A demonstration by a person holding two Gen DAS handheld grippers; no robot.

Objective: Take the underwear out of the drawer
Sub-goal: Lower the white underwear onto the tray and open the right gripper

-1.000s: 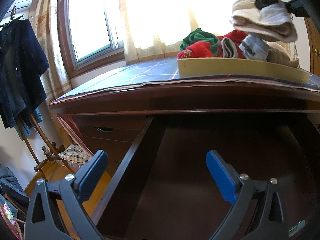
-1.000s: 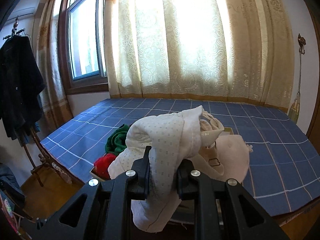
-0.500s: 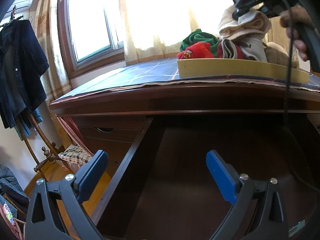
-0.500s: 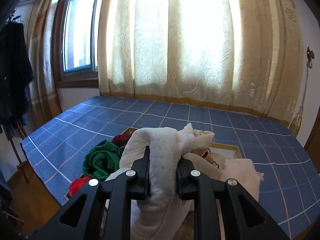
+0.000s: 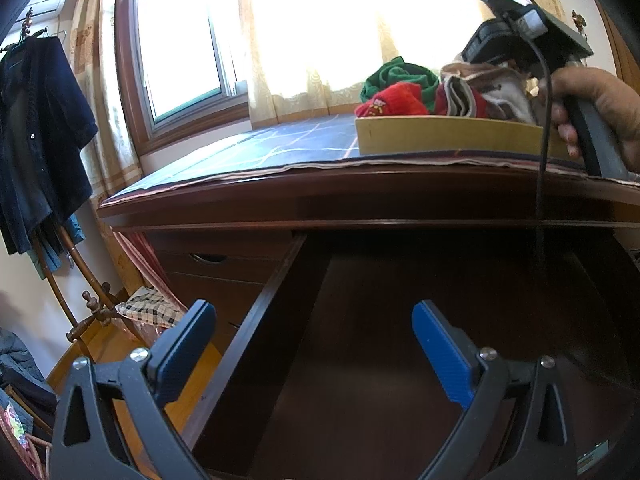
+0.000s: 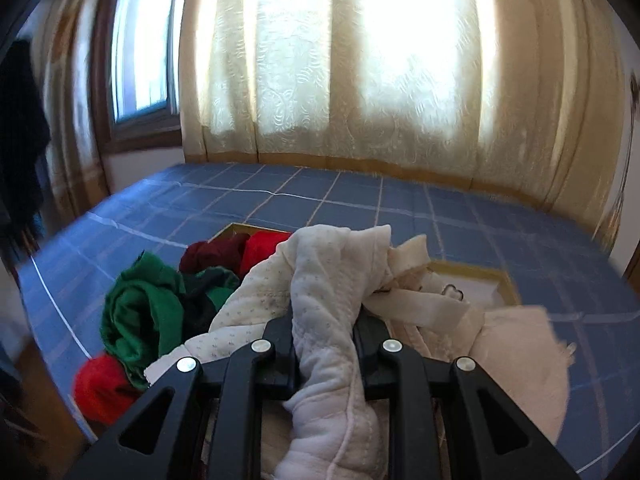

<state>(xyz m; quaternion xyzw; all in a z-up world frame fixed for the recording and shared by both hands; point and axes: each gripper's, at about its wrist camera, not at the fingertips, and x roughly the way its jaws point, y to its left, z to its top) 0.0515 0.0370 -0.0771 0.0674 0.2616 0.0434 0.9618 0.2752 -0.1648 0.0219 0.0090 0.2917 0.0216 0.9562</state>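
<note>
My right gripper (image 6: 324, 320) is shut on a white dotted piece of underwear (image 6: 320, 276), held low over a yellow tray (image 6: 472, 270) of clothes on the dresser top. A green garment (image 6: 136, 312) and red ones (image 6: 100, 384) lie in the tray's left part, cream pieces on the right. In the left wrist view the right gripper (image 5: 492, 52) sits at the pile above the tray (image 5: 440, 136), with a hand (image 5: 592, 104) on its handle. My left gripper (image 5: 310, 312) stands open over the pulled-out dark drawer (image 5: 256, 320). Its visible floor is bare.
A blue checked cloth (image 6: 280, 200) covers the dresser top, with curtains and a window behind. Closed drawers (image 5: 216, 264) sit left of the open one. A wooden coat stand with dark clothes (image 5: 36, 128) is at the far left. A black cable (image 5: 540, 160) hangs from the right gripper.
The right gripper has carried the white underwear forward and down onto the pile in the tray. The left gripper and the drawer look the same.
</note>
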